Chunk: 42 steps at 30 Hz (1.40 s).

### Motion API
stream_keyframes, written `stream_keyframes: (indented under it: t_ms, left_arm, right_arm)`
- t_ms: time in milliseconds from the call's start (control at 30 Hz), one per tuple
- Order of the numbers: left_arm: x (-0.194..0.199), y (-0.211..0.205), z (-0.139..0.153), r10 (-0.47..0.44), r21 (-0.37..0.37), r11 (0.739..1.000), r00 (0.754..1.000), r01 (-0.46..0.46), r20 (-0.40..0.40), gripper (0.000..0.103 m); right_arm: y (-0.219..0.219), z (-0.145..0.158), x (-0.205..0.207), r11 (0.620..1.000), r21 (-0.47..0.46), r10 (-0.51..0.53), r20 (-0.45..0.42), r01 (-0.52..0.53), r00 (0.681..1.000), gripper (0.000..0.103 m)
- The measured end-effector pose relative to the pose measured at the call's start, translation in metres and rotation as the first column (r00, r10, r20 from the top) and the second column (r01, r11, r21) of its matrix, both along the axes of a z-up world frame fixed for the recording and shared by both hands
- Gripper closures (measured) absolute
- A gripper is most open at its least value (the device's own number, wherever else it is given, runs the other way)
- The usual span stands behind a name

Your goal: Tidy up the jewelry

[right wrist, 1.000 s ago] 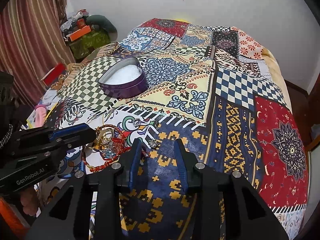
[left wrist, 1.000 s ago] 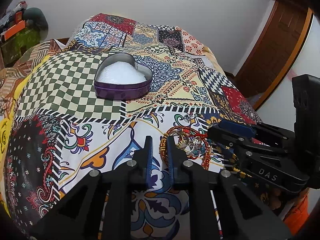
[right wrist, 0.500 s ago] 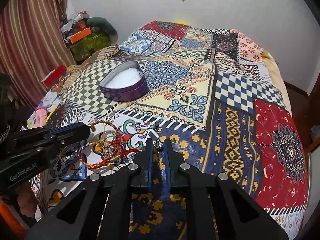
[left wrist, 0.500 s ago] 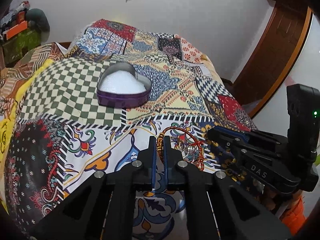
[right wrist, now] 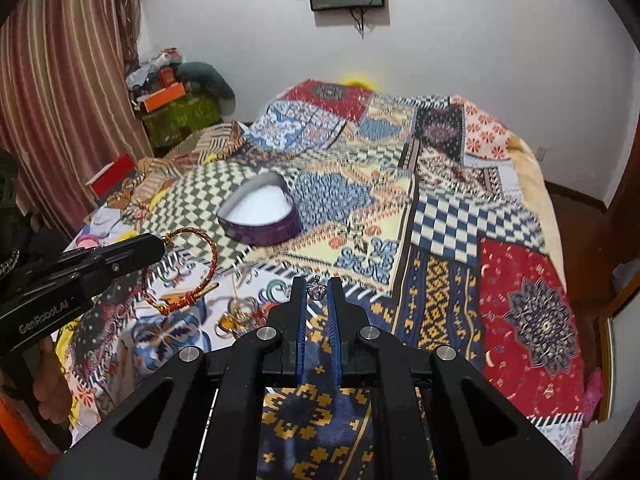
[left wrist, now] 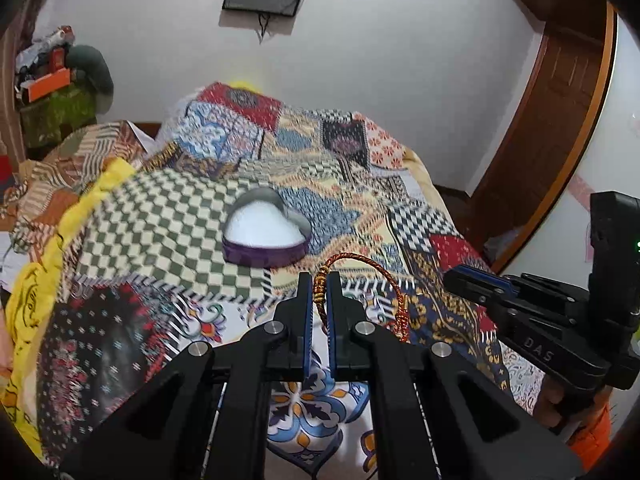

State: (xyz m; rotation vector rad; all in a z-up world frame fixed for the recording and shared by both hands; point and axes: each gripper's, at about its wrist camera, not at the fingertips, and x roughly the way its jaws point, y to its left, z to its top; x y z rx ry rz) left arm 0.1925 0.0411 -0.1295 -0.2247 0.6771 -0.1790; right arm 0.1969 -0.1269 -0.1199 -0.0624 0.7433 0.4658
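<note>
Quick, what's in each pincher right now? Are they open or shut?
Left gripper: shut on the red-and-gold braided bracelet, lifted off the bedspread.
Right gripper: shut on a small silver jewelled ring.

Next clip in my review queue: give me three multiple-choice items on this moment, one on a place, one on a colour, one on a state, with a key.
1. Where does the heart-shaped purple tin sit?
A. on the patchwork bedspread
B. on the floor
C. in a gripper

2. What colour is the tin's lining?
A. red
B. white
C. black

3. What does the left gripper hold?
A. nothing
B. a spoon
C. the braided red-and-gold bracelet

Key: 1 A, the tin rests on the checked patch; 2 B, the inside shows white; 3 C, its fingers pinch the bracelet's beaded end, while the right gripper pinches a small silver charm.
</note>
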Motion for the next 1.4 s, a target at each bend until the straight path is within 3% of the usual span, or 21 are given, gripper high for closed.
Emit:
stream_keyframes:
  t_ms: [467, 867, 1133, 1400]
  left_arm:
    - [0.019, 0.030, 0.027, 0.071, 0.031, 0.997, 0.994, -0.074, 0.078, 0.098]
    - [0.064, 0.041, 0.012, 0.102, 0.068, 0.992, 0.993, -0.106, 0.051, 0.098]
    - [0.096, 0.048, -0.007, 0.110, 0.077, 0.991, 0.994, -0.110, 0.005, 0.098]
    - [0.126, 0.055, -0.029, 0.095, 0.090, 0.992, 0.994, -0.089, -0.059, 0.098]
  right_arm:
    - [0.016, 0.044, 0.010, 1.000, 0.021, -0.005, 0.123, 0.002, 0.992, 0.094]
    - [0.046, 0.053, 0.033, 0.999, 0.005, 0.042, 0.173, -0.044, 0.984, 0.094]
    - [0.065, 0.040, 0.059, 0.995, -0.033, 0.099, 0.152, -0.095, 0.983, 0.094]
    - [0.075, 0.014, 0.097, 0.988, -0.034, 0.151, 0.038, -0.149, 0.988, 0.094]
